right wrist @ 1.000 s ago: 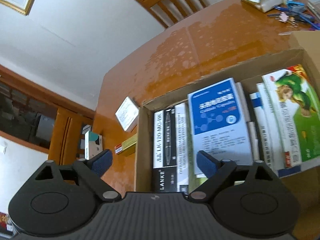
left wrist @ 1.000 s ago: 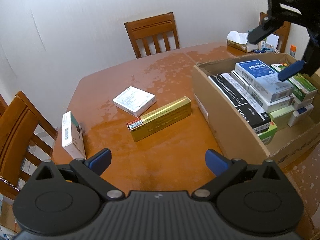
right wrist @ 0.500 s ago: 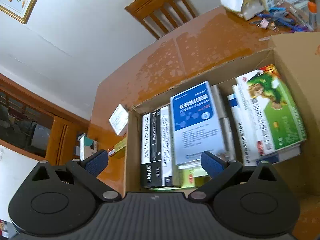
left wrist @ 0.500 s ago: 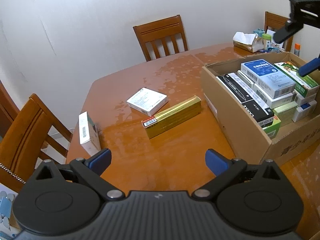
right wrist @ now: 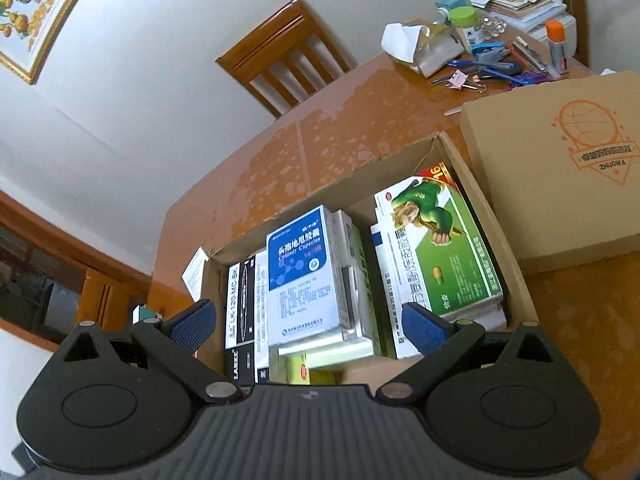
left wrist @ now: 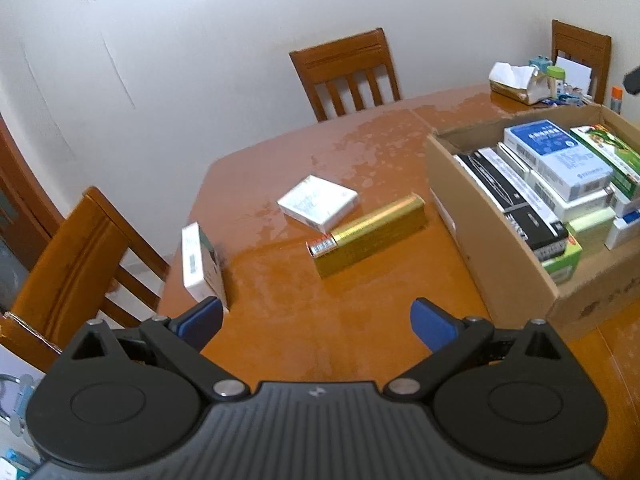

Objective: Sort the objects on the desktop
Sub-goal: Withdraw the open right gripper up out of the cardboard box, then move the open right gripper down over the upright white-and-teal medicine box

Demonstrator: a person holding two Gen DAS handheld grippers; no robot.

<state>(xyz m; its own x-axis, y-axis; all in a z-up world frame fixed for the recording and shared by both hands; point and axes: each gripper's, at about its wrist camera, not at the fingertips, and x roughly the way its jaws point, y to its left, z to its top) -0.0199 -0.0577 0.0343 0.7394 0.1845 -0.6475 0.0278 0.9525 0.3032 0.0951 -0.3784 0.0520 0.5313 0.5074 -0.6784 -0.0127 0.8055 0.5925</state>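
- The left tool (left wrist: 316, 314) hangs above the bench (left wrist: 360, 320), blue pads spread wide, grasping nothing.
- Just past its left pad a white box (left wrist: 200, 264) stands on edge near the bench's rim; a barcode shows on its side, the print too small to read.
- Further out lies a gold box (left wrist: 376, 230) with a barcode label at its near end, and just behind it, close by its far side, a flat white box (left wrist: 318, 202); its writing is blurred.
- To the right sits an open carton (left wrist: 492, 236), cut off by the frame's edge, packed with boxes.
- The right tool (right wrist: 308, 328) hangs over that carton (right wrist: 496, 240), pads released and apart, empty.
- Below it a black box (right wrist: 240, 304) reads "LK-120-MC-BK" and "LANKE".
- Beside that a blue box (right wrist: 304, 272) lies on top of the pile, with Chinese characters and "Capsules" in white.
- A green box (right wrist: 444, 244) with a cartoon figure lies along the carton's right wall; its Chinese text is legible only in part.
- A yellow pack (right wrist: 300, 372) is mostly hidden under the pile and behind the tool's body.
- A closed lid (right wrist: 560, 172), printed "ZHUOMA" under a ball logo, rests just beside the carton.
- Beyond it, clutter (right wrist: 488, 56) of pens, clips and a crumpled bag is hard to sort out.
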